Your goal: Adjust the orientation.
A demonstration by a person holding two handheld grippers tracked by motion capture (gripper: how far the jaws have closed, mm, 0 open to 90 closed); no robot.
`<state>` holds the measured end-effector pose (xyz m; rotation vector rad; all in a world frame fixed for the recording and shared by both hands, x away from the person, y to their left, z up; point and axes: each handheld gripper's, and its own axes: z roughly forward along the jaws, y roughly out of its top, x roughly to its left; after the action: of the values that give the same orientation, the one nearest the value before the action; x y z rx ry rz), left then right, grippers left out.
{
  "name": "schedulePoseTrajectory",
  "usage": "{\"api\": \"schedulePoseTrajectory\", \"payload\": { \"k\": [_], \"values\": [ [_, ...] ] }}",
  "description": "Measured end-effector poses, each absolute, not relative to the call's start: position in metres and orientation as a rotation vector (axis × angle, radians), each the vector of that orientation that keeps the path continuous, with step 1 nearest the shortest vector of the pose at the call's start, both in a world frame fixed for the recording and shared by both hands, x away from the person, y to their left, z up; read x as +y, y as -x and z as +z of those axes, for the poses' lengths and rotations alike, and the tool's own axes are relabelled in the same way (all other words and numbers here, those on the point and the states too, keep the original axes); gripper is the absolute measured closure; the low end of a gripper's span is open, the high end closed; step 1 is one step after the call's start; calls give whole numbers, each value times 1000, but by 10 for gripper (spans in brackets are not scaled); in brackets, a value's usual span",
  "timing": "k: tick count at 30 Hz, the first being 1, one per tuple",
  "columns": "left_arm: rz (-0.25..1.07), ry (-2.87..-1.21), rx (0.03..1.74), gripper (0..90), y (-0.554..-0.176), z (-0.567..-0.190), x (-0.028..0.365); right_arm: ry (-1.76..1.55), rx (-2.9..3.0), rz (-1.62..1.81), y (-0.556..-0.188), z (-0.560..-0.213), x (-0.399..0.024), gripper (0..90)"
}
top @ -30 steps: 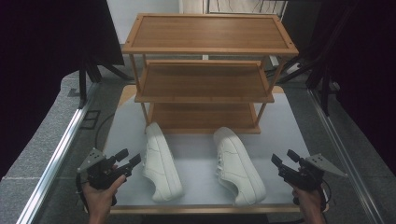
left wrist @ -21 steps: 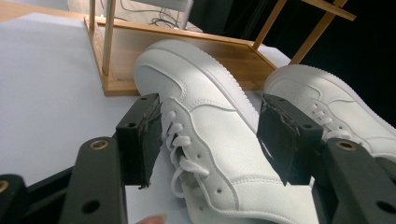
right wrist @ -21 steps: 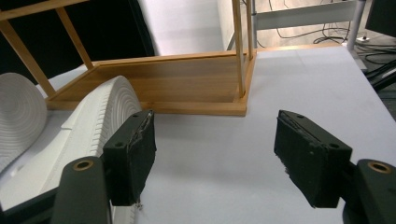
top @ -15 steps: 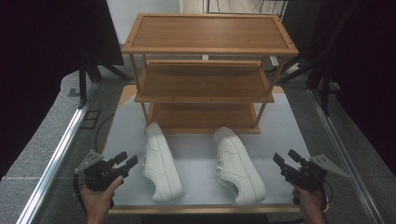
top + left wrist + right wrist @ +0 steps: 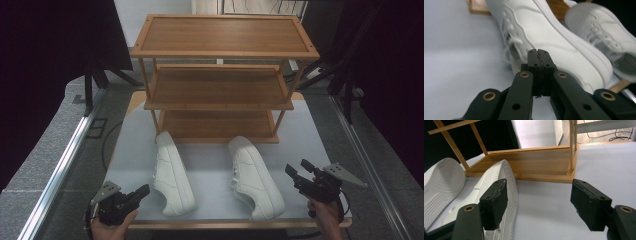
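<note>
White low-top leather sneaker, left one (image 5: 173, 174), lies on pale grey table top (image 5: 210, 165), toe toward three-tier wooden shoe rack (image 5: 220, 80). Matching right sneaker (image 5: 255, 176) beside it, apart. Left gripper (image 5: 142, 191) just beside left sneaker's heel end, jaws just closed, pressed together (nothing between them). Right gripper (image 5: 299, 168) near right sneaker, jaws spread wide, empty.

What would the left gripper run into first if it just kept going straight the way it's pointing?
Most likely the left white shoe: the left gripper, jaws shut on nothing, points at its side just ahead. How big the gap is isn't clear.
</note>
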<state>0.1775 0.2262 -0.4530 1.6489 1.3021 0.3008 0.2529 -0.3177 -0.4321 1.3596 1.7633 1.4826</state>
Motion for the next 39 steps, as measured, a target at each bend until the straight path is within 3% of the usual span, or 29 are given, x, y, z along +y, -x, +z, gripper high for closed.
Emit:
{"api": "schedulePoseTrajectory", "payload": {
  "k": [12, 39],
  "values": [
    [168, -1740, 1297, 900, -170, -485, 202, -1367, 1777, 1451, -257, -435, -313, 301],
    [148, -1773, 1234, 900, -197, -470, 173, -1430, 1724, 1445, -254, -436, -325, 307]
  ]
}}
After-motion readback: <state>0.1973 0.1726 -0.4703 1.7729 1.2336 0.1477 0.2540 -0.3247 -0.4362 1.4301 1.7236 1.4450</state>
